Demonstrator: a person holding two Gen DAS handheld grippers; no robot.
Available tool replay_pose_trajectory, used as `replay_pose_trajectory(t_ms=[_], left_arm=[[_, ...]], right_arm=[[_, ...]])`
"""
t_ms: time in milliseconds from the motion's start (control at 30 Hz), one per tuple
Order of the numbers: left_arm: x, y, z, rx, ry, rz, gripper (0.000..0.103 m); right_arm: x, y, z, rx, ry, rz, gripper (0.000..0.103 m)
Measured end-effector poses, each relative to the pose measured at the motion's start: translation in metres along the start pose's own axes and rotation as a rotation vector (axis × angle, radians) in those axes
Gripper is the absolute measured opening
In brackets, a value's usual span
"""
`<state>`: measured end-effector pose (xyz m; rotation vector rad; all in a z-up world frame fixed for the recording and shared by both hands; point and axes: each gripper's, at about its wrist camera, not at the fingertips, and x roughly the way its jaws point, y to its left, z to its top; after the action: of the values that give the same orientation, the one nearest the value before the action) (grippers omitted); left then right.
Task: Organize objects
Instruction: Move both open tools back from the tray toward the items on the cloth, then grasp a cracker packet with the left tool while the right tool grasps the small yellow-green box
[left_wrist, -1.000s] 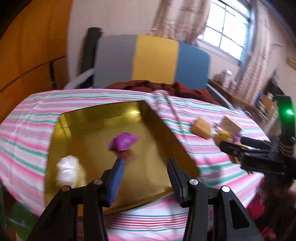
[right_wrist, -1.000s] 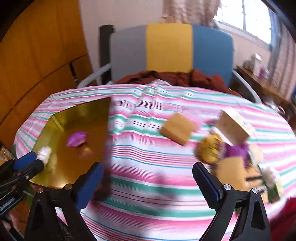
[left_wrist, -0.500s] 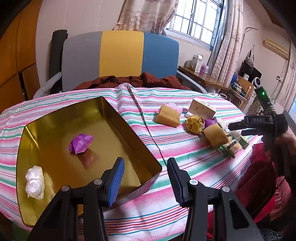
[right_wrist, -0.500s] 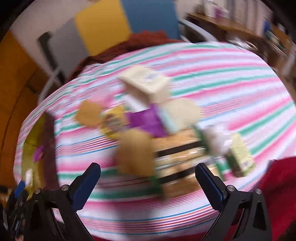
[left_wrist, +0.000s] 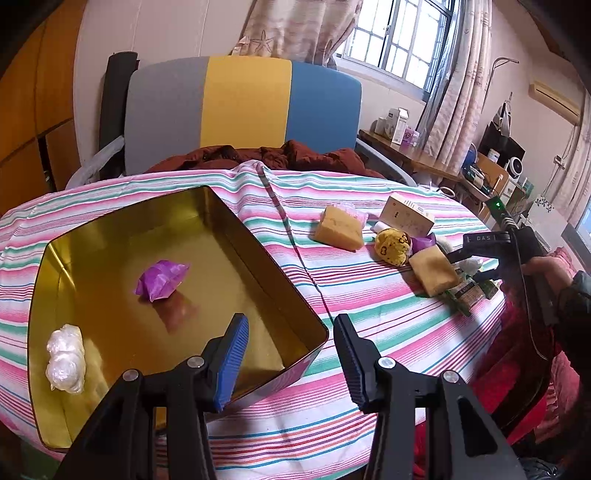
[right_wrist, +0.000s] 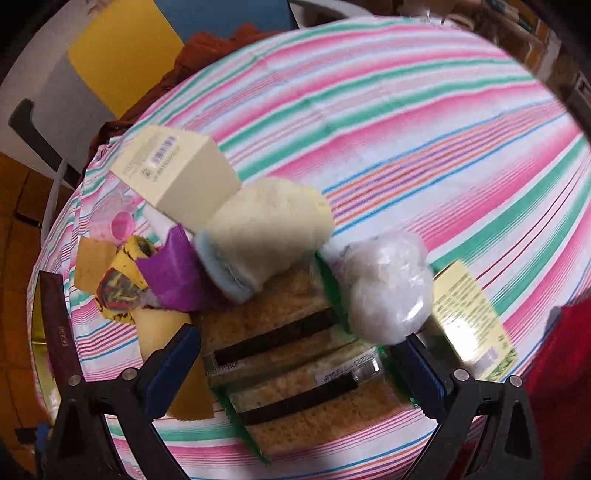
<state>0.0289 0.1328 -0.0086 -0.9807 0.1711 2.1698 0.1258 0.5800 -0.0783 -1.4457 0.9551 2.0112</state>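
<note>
Tin (left_wrist: 258, 254), gold-lined, at left of frame holds a purple wrapper (left_wrist: 160, 280) and white bundle (left_wrist: 64, 358). Left claw (left_wrist: 288, 358) gapes empty at lower centre; right claw (right_wrist: 295, 369) spread over cracker packs (right_wrist: 295, 369).

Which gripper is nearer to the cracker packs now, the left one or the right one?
The right. The right gripper is open, with its fingers on either side of the cracker packs. The left gripper is open over the near corner of the gold tin, apart from the pile.
</note>
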Motion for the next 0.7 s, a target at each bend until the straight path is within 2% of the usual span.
replay_pose_trajectory(t_ms=[133, 333, 367, 400, 533, 600, 700], left_arm=[[0.003, -0.001, 0.001, 0.004, 0.005, -0.005, 0.048], [0.007, -0.013, 0.003, 0.051, 0.015, -0.04, 0.048], [0.009, -0.018, 0.003, 0.067, 0.024, -0.055, 0.048], [0.012, -0.023, 0.003, 0.086, 0.038, -0.079, 0.048], [0.023, -0.047, 0.002, 0.164, 0.077, -0.144, 0.048], [0.029, -0.058, 0.002, 0.184, 0.093, -0.181, 0.048], [0.048, -0.076, 0.004, 0.188, 0.159, -0.219, 0.048]], right_arm=[[-0.004, 0.004, -0.009, 0.011, 0.027, 0.073, 0.103], [-0.004, 0.029, -0.051, -0.022, 0.162, 0.297, 0.103], [-0.004, 0.038, -0.062, -0.043, 0.2, 0.376, 0.103], [-0.006, 0.045, -0.068, -0.066, 0.21, 0.416, 0.103], [-0.031, 0.06, -0.075, -0.146, 0.135, 0.433, 0.103], [-0.046, 0.058, -0.065, -0.168, 0.033, 0.367, 0.103], [-0.06, 0.048, -0.05, -0.142, -0.107, 0.296, 0.103]])
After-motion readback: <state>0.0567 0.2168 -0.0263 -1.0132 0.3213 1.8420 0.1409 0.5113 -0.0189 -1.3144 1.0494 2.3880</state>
